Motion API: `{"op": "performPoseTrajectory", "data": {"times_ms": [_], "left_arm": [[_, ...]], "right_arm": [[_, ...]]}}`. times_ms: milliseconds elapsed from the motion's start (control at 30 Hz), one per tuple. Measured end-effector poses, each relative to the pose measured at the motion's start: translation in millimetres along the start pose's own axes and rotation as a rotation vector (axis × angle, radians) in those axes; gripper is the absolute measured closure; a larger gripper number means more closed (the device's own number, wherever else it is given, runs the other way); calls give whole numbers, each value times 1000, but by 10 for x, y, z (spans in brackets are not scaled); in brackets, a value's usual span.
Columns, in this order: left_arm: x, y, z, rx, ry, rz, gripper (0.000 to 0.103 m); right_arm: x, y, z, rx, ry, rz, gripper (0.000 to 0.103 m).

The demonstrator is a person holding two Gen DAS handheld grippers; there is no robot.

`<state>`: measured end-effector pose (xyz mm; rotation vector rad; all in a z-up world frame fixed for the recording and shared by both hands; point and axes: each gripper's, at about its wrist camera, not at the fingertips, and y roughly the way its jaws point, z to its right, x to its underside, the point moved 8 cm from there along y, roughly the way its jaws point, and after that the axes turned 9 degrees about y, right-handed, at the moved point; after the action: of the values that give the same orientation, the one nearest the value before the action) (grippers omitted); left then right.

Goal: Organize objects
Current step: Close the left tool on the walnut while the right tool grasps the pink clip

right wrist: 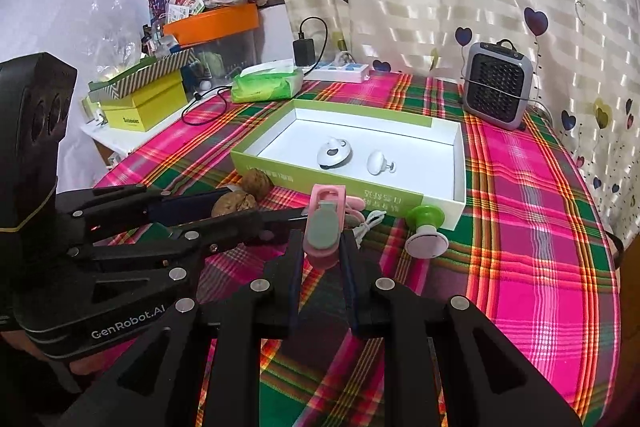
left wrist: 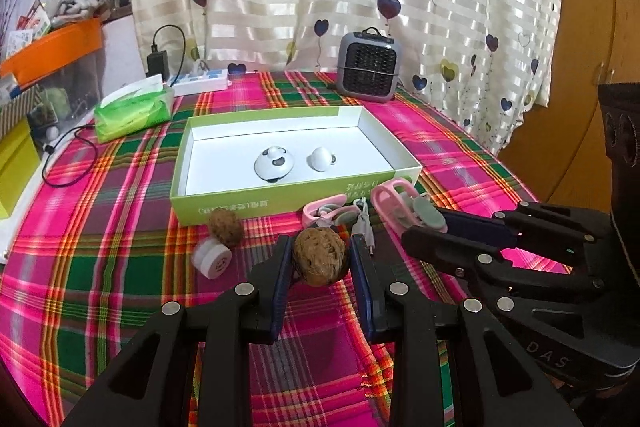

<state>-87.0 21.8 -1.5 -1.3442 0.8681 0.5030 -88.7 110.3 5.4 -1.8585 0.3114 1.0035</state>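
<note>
Fingertips of the left gripper clamp a rough brown walnut over the plaid cloth. Right gripper pinches a smooth pink clip; its lower end is hidden. Both sit near the green-walled box.

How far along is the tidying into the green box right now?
Two white gadgets already lie in the box. In hand: the left hand-held gripper brackets a walnut; the right hand-held gripper brackets a pink clip. Left on the cloth: another walnut, a white disc, a cable, a green-and-white knob.
</note>
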Motion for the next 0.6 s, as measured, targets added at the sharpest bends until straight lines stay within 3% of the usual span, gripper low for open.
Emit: {"op": "performPoseTrajectory", "data": {"times_ms": [367,600], "left_arm": [[-8,42,-24,8,-11,-5,76],[-7,115,6,55,-40,-19,76]], "right_arm": [[-43,101,-14,-10,-1,-7,84],[-51,118,19,-12,3,-8,84]]}}
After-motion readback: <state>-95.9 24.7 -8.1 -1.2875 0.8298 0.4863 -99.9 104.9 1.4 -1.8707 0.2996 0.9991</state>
